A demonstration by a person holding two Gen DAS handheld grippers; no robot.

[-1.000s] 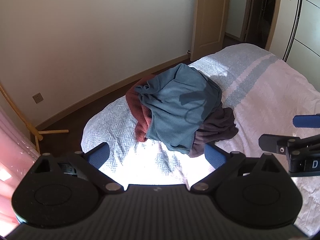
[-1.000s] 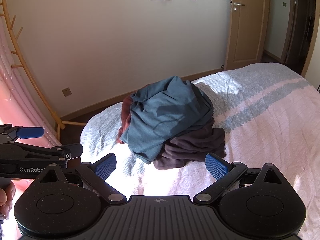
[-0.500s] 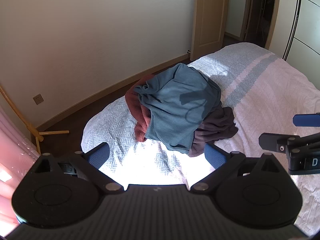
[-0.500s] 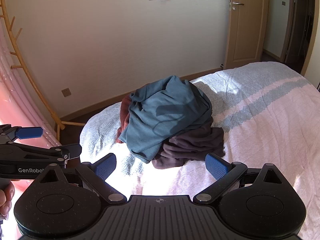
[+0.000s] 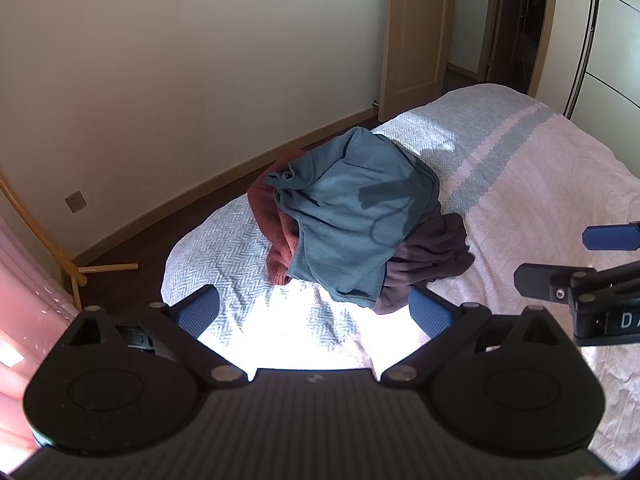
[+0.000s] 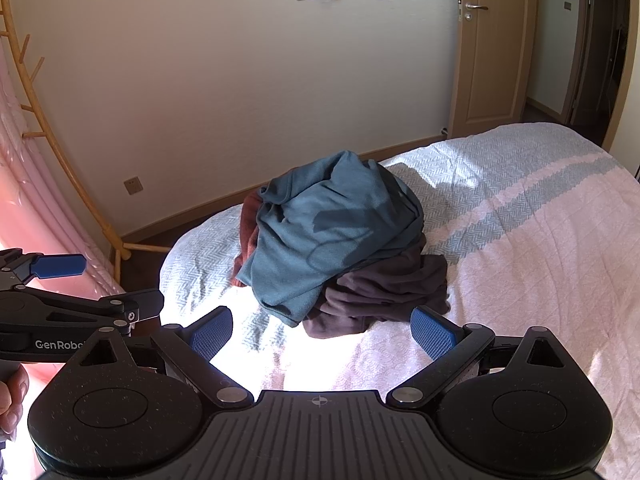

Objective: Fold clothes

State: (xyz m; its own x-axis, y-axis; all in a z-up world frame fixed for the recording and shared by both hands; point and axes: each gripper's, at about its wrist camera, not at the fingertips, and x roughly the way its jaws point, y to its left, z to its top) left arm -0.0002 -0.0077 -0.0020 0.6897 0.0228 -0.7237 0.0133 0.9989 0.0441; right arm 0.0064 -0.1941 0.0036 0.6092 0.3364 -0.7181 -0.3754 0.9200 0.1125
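Note:
A pile of clothes lies on the bed near its corner: a teal garment point(image 5: 352, 216) point(image 6: 332, 232) on top, a rust-red knit point(image 5: 272, 232) point(image 6: 248, 236) under its left side, a dark brown garment point(image 5: 432, 256) point(image 6: 384, 292) under its right. My left gripper point(image 5: 312, 312) is open and empty, hovering short of the pile. My right gripper point(image 6: 322, 326) is open and empty, also short of the pile. The right gripper's side shows at the right edge of the left wrist view point(image 5: 580, 276); the left gripper's side shows at the left edge of the right wrist view point(image 6: 80, 300).
The bed point(image 5: 540, 184) point(image 6: 540, 232) has a pink and grey-blue herringbone cover. A white wall, a wooden door point(image 6: 488, 52) and dark floor lie beyond. A wooden rack point(image 6: 60, 152) and pink curtain stand at the left.
Both grippers have shifted very slightly; the pile sits a touch lower and nearer in view. Nothing was grasped or moved.

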